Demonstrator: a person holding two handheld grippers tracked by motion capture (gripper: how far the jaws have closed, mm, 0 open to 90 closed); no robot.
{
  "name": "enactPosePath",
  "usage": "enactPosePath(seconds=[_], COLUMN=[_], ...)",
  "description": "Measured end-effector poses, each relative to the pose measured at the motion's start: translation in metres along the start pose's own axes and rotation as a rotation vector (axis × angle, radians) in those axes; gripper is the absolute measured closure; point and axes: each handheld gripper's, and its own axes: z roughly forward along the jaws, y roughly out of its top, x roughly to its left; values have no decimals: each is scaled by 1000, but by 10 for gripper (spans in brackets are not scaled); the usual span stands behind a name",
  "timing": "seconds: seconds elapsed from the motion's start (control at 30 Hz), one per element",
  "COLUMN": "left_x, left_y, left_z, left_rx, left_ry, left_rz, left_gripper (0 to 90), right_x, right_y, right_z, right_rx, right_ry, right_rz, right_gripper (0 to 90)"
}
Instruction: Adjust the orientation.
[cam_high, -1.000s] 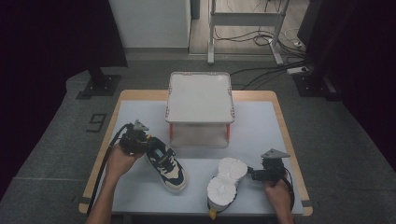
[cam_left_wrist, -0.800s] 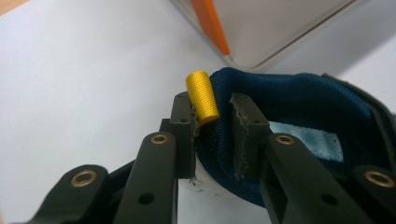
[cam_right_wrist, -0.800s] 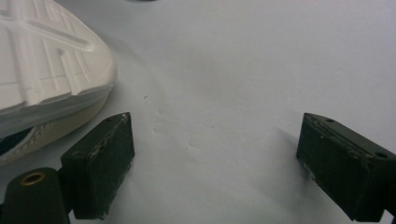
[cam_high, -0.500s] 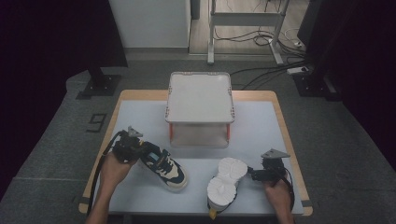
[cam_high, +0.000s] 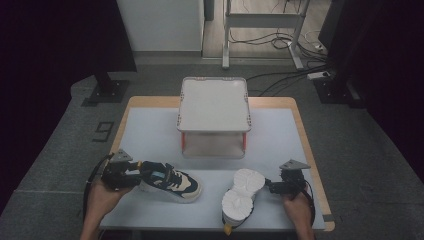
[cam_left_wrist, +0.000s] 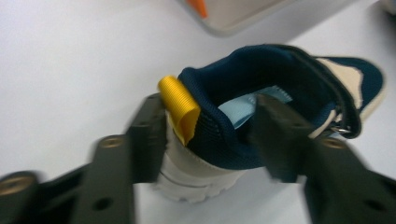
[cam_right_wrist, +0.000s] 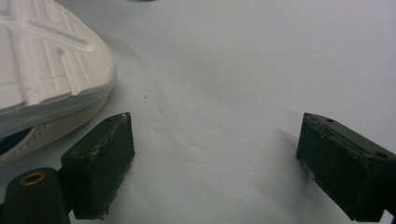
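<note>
A navy and cream sneaker lies upright at the table's front left, toe pointing right. My left gripper is shut on its heel. In the left gripper view one jaw presses outside the heel by the yellow pull tab and the other sits inside the collar of the sneaker. A second sneaker lies sole up at the front right, its white sole showing. My right gripper rests on the table just right of it, open, with nothing between its jaws.
A white lidded bin with red clips stands at the table's middle back. The pale mat has a wooden rim. Both hands come in at the front edge. A metal stand and cables are on the floor behind.
My left gripper has pulled the sneaker's heel left and toward the front edge, turning the shoe more crosswise. The right gripper and the upturned sneaker have not moved.
</note>
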Motion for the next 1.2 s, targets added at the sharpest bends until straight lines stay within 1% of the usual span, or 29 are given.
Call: enactPosePath(seconds=[0.07, 0.13, 0.17, 0.23, 0.33, 0.43, 0.47, 0.5, 0.53, 0.57, 0.6, 0.63, 0.67, 0.7, 0.73, 0.77, 0.8, 0.83, 0.87, 0.9, 0.93, 0.97, 1.0, 1.03, 1.07, 1.1, 1.13, 1.17, 1.2], left_x=[4, 10, 13, 18, 26, 24, 20, 17, 15, 15, 11, 6, -5, -12, -20, -20, -32, -35, -36, -36, -36, -33, -31, -32, -33, -34, -35, -35, -38], left_y=[-3, -7, -10, -16, -22, -25, -25, -25, -25, -25, -26, -26, -28, -29, -29, -29, -28, -26, -25, -25, -23, -19, -18, -18, -19, -19, -20, -20, -23], left_z=[1, 1, 1, 3, 11, 21, 23, 23, 22, 22, 20, 19, 16, 15, 14, 14, 15, 17, 20, 20, 23, 32, 37, 41, 43, 44, 44, 44, 44], left_rx=[-3, -4, -3, -13, -33, -23, -20, -19, -14, -14, -9, -1, 17, 27, 37, 37, 64, 75, 76, 76, 75, 82, 89, 87, 78, 66, 54, 54, 30], left_ry=[-26, -95, -117, -133, -186, -241, -218, -203, -201, -201, -198, -197, -212, -223, -225, -225, -183, -162, -153, -153, -155, -159, -182, -195, -189, -183, -172, -172, -149], left_rz=[31, 43, 54, 80, 96, 134, 153, 164, 166, 166, 176, 190, 223, 250, 277, 277, 325, 344, 355, 355, 354, 357, 359, 369, 379, 376, 368, 368, 352], left_gripper=[332, 240, 211, 158, 144, 165, 168, 149, 151, 169, 169, 205, 217, 220, 220, 218, 195, 173, 144, 138, 138, 139, 129, 131, 141, 140, 149, 157, 163], right_x=[0, 0, 0, 0, 0, 0, 0, 0, 0, 0, 0, 0, 0, 0, 0, 0, 0, 0, 0, 0, 0, 0, 0, 0, 0, 0, 0, 0, 0], right_y=[0, 0, 0, 0, 0, 0, 0, 0, 0, 0, 0, 0, 0, 0, 0, 0, 0, 0, 0, 0, 0, 0, 0, 0, 0, 0, 0, 0, 0], right_z=[0, 0, 0, 0, 0, 0, 0, 0, 0, 0, 0, 0, 0, 0, 0, 0, 0, 0, 0, 0, 0, 0, 0, 0, 0, 0, 0, 0, 0], right_rx=[0, 0, 0, 0, 0, 0, 0, 0, 0, 0, 0, 0, 0, 0, 0, 0, 0, 0, 0, 0, 0, 0, 0, 0, 0, 0, 0, 0, 0], right_ry=[0, 0, 0, 0, 0, 0, 0, 0, 0, 0, 0, 0, 0, 0, 0, 0, 0, 0, 0, 0, 0, 0, 0, 0, 0, 0, 0, 0, 0], right_rz=[0, 0, 0, 0, 0, 0, 0, 0, 0, 0, 0, 0, 0, 0, 0, 0, 0, 0, 0, 0, 0, -1, 0, 0, 0, 0, 0, 0, 0], right_gripper=[104, 104, 104, 104, 103, 103, 103, 104, 104, 104, 104, 103, 104, 104, 104, 104, 103, 103, 103, 104, 104, 103, 104, 104, 103, 104, 104, 104, 104])
